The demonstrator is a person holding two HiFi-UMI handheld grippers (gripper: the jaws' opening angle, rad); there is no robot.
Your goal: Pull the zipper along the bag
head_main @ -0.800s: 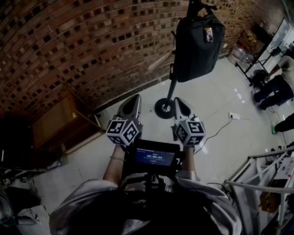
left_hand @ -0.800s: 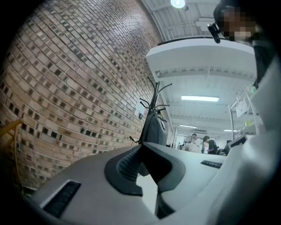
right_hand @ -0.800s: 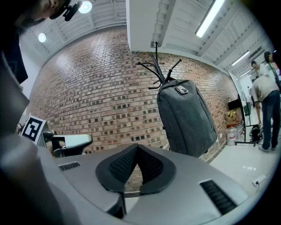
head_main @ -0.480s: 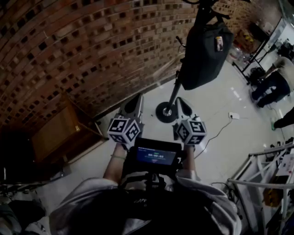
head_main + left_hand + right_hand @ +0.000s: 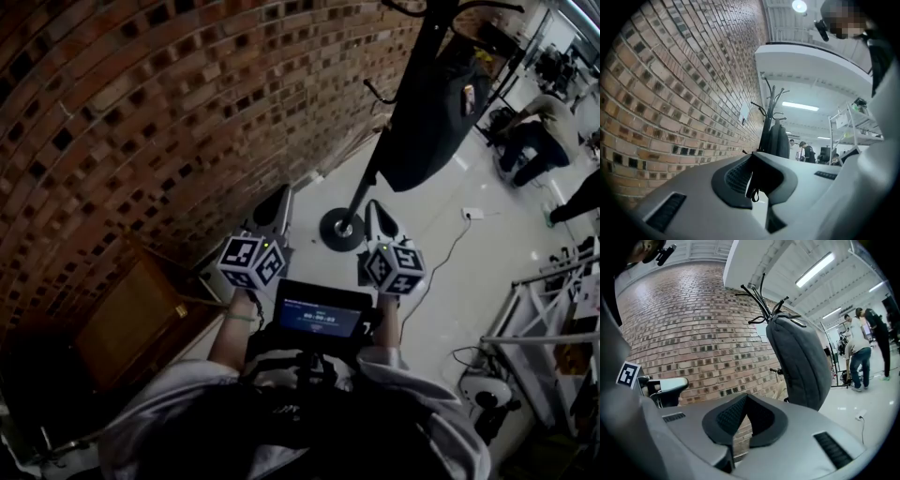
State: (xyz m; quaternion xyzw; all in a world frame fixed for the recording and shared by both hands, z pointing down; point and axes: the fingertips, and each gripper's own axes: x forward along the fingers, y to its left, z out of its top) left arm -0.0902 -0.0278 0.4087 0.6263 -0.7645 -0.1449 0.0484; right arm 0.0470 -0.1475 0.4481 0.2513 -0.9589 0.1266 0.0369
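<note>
Where brick wall point(image 5: 141, 122) meets pale floor point(image 5: 469, 281), a bag point(image 5: 436, 122) hangs.

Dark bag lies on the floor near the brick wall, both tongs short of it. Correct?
No: the dark bag hangs from the coat stand, per the head view. It is near the brick wall; left tongs and right tongs are short of it.

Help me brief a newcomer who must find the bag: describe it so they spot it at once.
Start at the red brick wall and find the black metal coat stand with a round base beside it. Hanging from its top is the dark grey fabric bag, the only thing on the stand, with a small light tag on its face.
</note>
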